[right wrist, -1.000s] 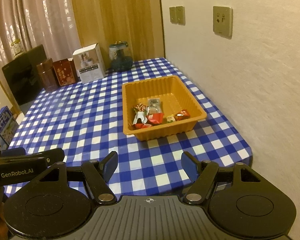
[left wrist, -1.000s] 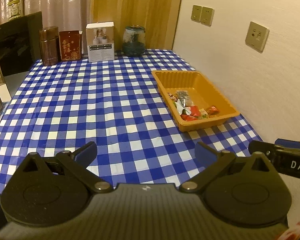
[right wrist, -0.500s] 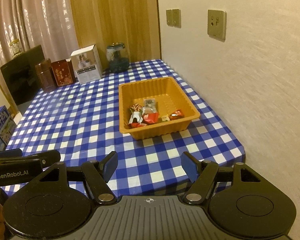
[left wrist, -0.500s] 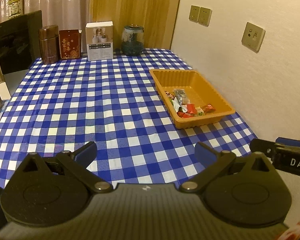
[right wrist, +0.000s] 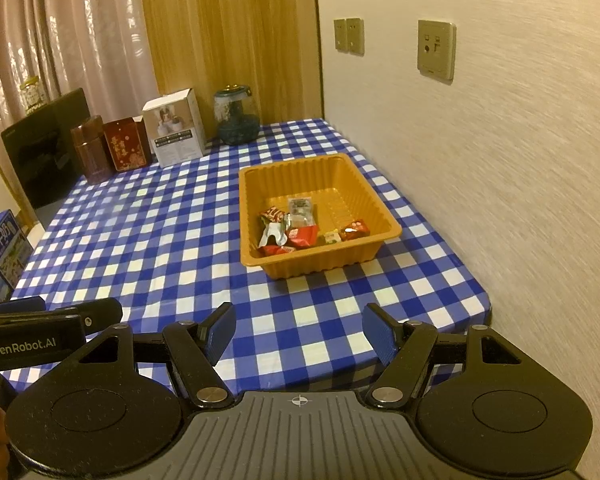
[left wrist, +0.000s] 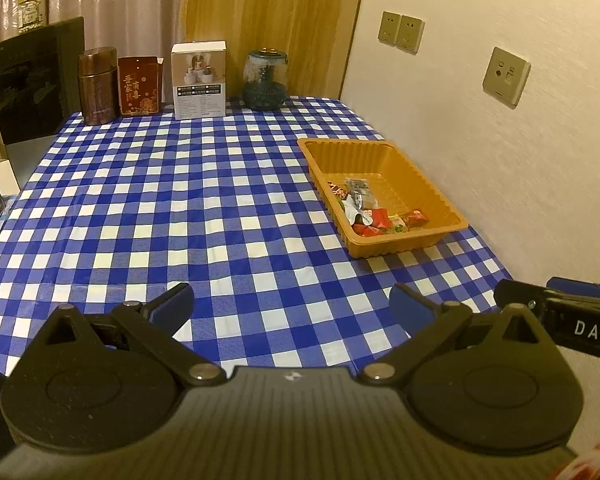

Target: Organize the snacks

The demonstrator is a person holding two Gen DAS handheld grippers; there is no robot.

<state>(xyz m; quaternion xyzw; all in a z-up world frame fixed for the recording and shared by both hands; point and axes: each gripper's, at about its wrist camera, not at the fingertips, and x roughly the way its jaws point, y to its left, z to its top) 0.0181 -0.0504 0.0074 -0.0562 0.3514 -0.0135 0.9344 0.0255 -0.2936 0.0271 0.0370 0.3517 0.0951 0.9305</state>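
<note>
Hovering low over the near edge of the table, the left gripper [left wrist: 291,304] has its blue-padded jaws spread wide with nothing between them, and the right gripper [right wrist: 299,332] beside it is likewise spread and empty. Against the earlier frames both views have drawn back a little: more of the blue-and-white checked tablecloth [left wrist: 180,216] lies between the fingertips and the tray, and in the right view the cloth's near edge and corner now show; the jaws' spread is unchanged. Farther out, on the right side of the table near the pale wall, sits the orange ribbed plastic tray [right wrist: 340,176]. The small wrapped snacks [right wrist: 300,228] lie clustered in its near half, mostly red packets, with a clear one with dark print, a white one and a small yellowish one among them; the far half is bare. At the table's far edge stand a brown cylindrical tin [left wrist: 97,86], a dark red printed box [left wrist: 139,86], a white product box [left wrist: 199,80] and a dark glass jar [left wrist: 265,80].
</note>
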